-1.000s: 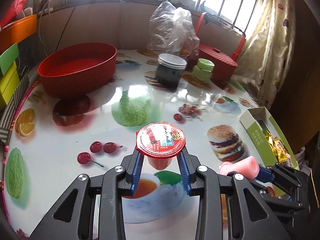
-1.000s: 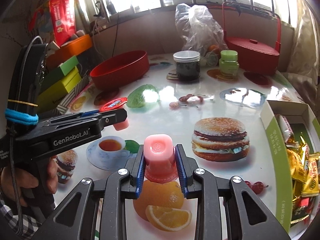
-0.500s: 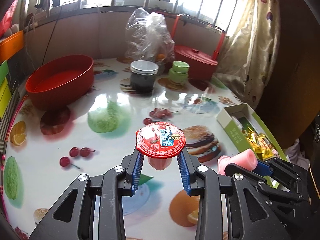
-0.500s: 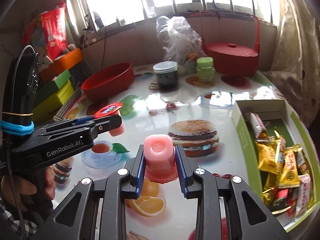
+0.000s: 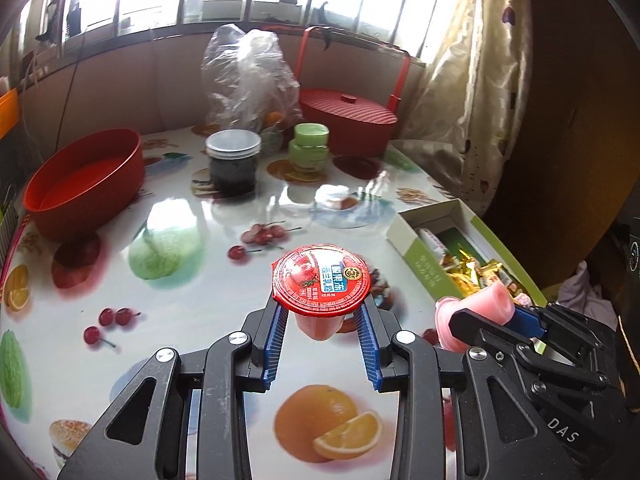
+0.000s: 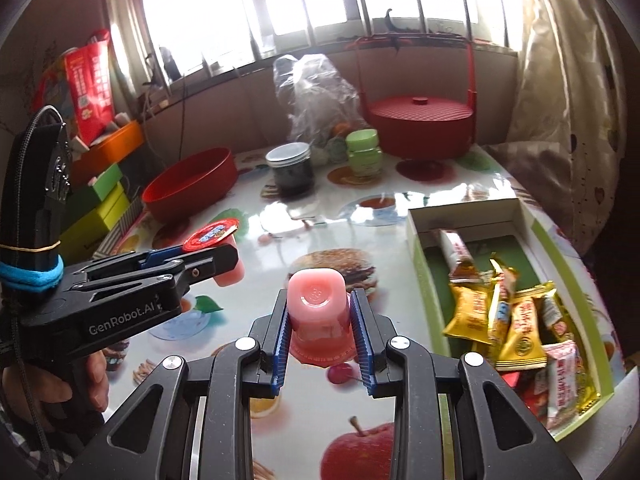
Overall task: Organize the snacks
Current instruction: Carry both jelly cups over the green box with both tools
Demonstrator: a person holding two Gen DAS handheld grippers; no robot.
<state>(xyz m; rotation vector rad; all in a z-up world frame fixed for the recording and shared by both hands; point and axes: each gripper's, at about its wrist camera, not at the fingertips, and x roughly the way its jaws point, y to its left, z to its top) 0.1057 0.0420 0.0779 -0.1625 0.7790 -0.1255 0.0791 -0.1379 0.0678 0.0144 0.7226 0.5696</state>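
— What's the left gripper (image 5: 320,344) got?

— A jelly cup (image 5: 320,286), upright, red foil lid facing up, with the blue pads (image 5: 274,342) pressed against its pink body just under the lid. It hangs above the table (image 5: 192,280), over the printed burger and orange.

— And the right gripper (image 6: 322,340)?

— It's clamped on a second jelly cup (image 6: 318,312), this one upside down: the pale pink base points up and the lid rim sits low between the jaws. It too is off the table, above a printed cherry.

— Where are they in relation to each other?

— Side by side. In the right wrist view, the left gripper (image 6: 216,256) reaches in from the left with its red-lidded cup (image 6: 212,234) held out. In the left wrist view, the right gripper (image 5: 492,320) shows at the lower right, its pink cup (image 5: 476,312) lying sideways in that view.

— And the snack box?

— The green-and-white box (image 6: 424,280) sits open at the table's right edge, just beside the right gripper. Gold and white wrapped snacks (image 6: 516,320) are piled in its near end, and one long bar lies farther back.

— Anything else on the table?

— A red bowl (image 5: 86,184), a dark jar (image 5: 234,164) with a pale lid, a small green jar (image 5: 310,146), a clear plastic bag (image 5: 248,76) and a lidded red basket (image 5: 346,116) along the far side.
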